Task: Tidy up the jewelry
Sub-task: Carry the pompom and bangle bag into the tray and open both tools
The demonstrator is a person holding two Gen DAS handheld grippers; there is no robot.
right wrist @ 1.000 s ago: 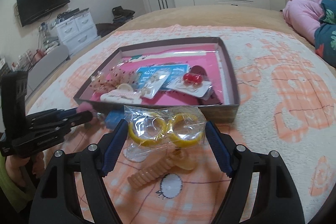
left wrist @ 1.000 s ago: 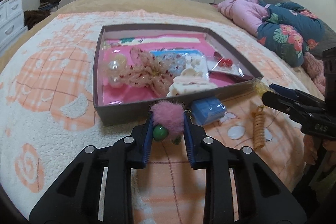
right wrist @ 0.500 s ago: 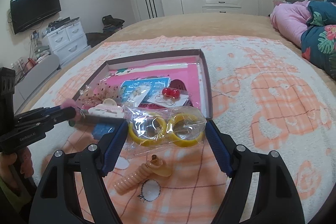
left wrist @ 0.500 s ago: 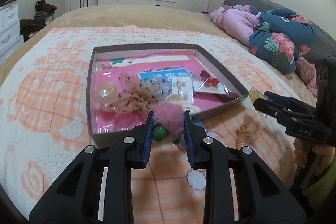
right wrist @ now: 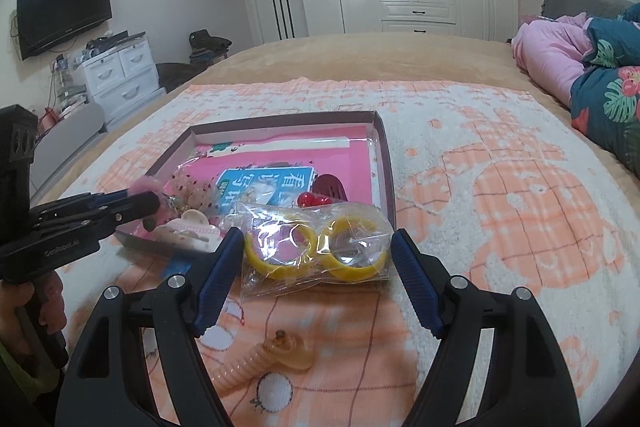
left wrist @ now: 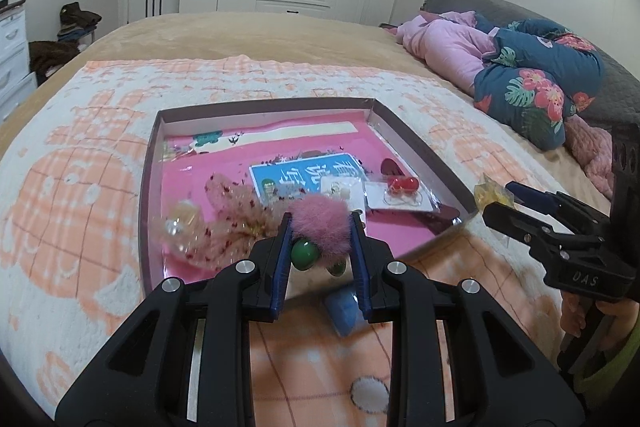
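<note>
On the bed's orange-checked blanket [right wrist: 500, 195], your left gripper [left wrist: 320, 227] clamps one pink pom-pom piece [left wrist: 320, 223] over the near edge of the tray [left wrist: 420, 151]. Your right gripper [right wrist: 316, 247] clasps one clear bag [right wrist: 316, 243] of two yellow rings beside the tray's near right corner.

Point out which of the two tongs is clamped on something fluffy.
The left tongs: narrow, pinching a pink pompom with green beads. The right tongs stand wide around a clear bag of yellow rings instead.
</note>
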